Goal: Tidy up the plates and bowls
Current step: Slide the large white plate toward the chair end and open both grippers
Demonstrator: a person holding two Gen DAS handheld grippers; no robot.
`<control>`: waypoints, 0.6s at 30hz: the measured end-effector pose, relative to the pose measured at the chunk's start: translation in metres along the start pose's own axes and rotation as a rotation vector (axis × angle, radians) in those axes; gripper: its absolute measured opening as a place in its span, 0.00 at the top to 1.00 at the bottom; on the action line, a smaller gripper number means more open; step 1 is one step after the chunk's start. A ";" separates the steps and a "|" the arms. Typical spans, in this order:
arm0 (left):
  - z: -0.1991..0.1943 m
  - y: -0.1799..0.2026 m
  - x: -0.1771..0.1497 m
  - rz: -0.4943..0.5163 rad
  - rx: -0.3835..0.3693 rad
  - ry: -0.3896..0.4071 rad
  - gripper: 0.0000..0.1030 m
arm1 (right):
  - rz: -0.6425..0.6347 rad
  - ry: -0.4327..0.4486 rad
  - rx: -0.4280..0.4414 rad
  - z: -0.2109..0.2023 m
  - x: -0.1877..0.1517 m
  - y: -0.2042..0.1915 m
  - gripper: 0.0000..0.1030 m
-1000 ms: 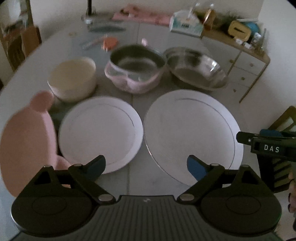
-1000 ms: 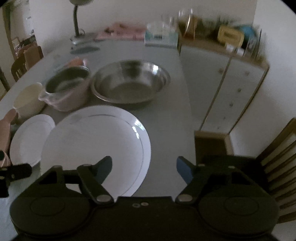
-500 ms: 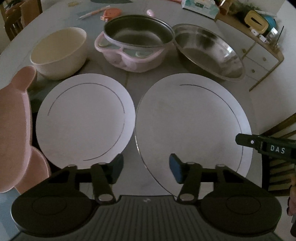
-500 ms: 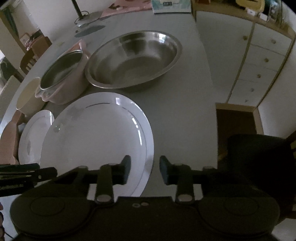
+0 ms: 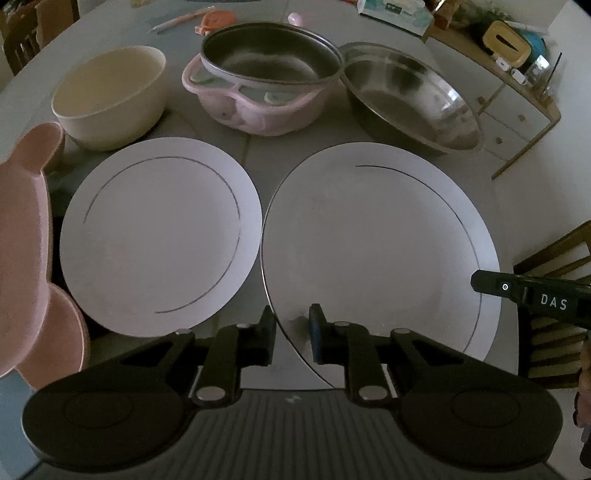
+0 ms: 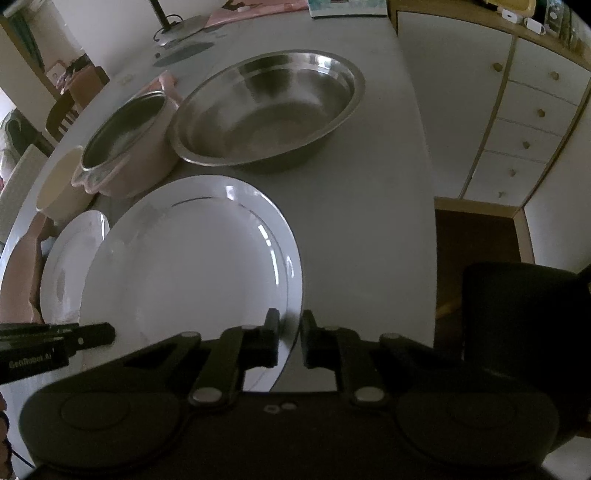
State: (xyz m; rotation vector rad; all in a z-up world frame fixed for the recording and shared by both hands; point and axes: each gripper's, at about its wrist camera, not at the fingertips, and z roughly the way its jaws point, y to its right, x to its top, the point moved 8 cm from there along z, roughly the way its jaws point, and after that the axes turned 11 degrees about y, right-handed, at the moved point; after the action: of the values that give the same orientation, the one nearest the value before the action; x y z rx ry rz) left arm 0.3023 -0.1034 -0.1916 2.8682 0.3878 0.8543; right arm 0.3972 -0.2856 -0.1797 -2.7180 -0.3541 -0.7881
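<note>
A large white plate [image 5: 376, 236] lies on the grey table, with a smaller white plate [image 5: 159, 236] to its left. My left gripper [image 5: 291, 332] is narrowed around the large plate's near left rim. My right gripper [image 6: 290, 338] is narrowed around the same plate's [image 6: 192, 266] near right rim. Behind stand a cream bowl [image 5: 110, 96], a steel bowl inside a pink bowl [image 5: 266, 81], and a wide steel basin [image 5: 410, 99]. A pink bear-shaped plate [image 5: 26, 243] lies at the far left.
The table edge [image 6: 421, 184] runs along the right, with white drawers [image 6: 532, 122] and a dark chair [image 6: 524, 332] beyond. A lamp base [image 6: 181, 27], tissue box [image 5: 395, 11] and pens sit at the table's back.
Both grippers moved forward and down to the large plate's near rim. Their jaws closed from wide open to a narrow gap around the rim.
</note>
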 end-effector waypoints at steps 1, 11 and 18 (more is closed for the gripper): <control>-0.001 0.001 -0.001 0.014 0.000 0.002 0.84 | -0.004 0.000 -0.001 -0.001 -0.001 -0.001 0.88; -0.023 0.006 -0.023 0.081 -0.027 0.010 0.84 | -0.011 0.012 -0.023 -0.028 -0.025 -0.007 0.89; -0.048 -0.001 -0.054 0.110 -0.069 -0.010 0.84 | 0.008 0.021 -0.044 -0.058 -0.059 -0.020 0.89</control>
State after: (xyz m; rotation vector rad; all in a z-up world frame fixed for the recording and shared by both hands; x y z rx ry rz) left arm 0.2322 -0.1148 -0.1797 2.8511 0.1977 0.8534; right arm 0.3146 -0.2957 -0.1610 -2.7478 -0.3243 -0.8308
